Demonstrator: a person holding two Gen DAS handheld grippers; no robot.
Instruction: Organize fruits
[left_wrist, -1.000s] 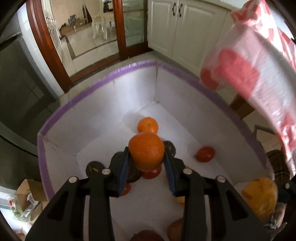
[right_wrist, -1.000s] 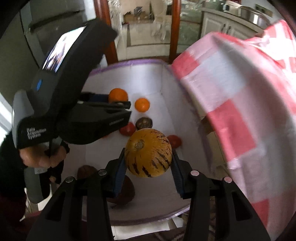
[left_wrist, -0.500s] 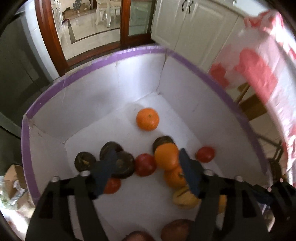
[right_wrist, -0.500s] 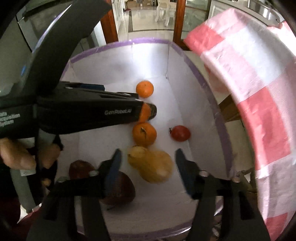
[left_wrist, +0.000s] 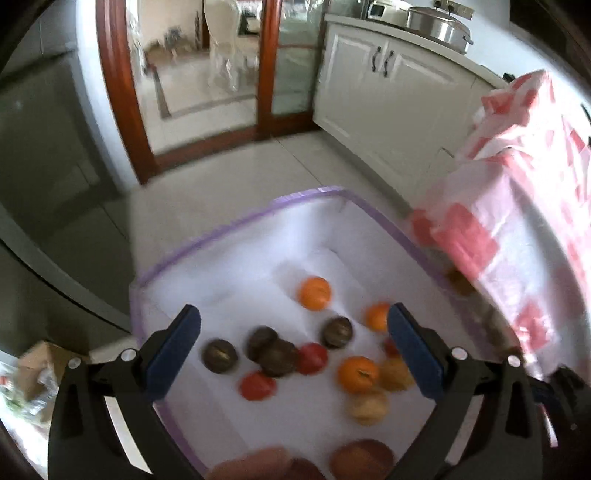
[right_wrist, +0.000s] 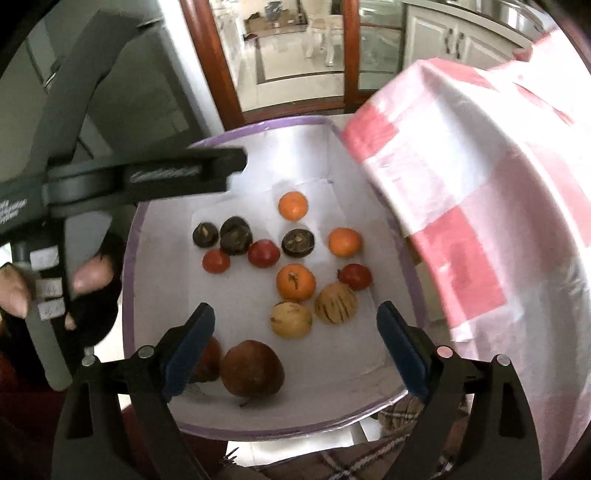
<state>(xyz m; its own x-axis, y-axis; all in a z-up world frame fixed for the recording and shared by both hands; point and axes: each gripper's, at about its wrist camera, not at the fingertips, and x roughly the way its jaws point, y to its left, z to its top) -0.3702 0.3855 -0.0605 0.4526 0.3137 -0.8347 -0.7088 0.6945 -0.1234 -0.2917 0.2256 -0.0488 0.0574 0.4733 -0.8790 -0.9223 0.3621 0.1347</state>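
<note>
A: Both sets of jaws are spread wide and hold nothing. The right gripper hangs over the near end of the white box, above a brown pear. The left gripper is up high too.

B: Where is the fruit?

A: All in the box. Two yellow melons, then oranges, tomatoes and dark fruits farther back.

B: What could go wrong?

A: They sit close, so a bump could roll them. The checked cloth hangs over the right wall. The far corner has room.

White purple-rimmed box, oranges, tomatoes, dark round fruits, striped melons, brown pears lying inside
</note>
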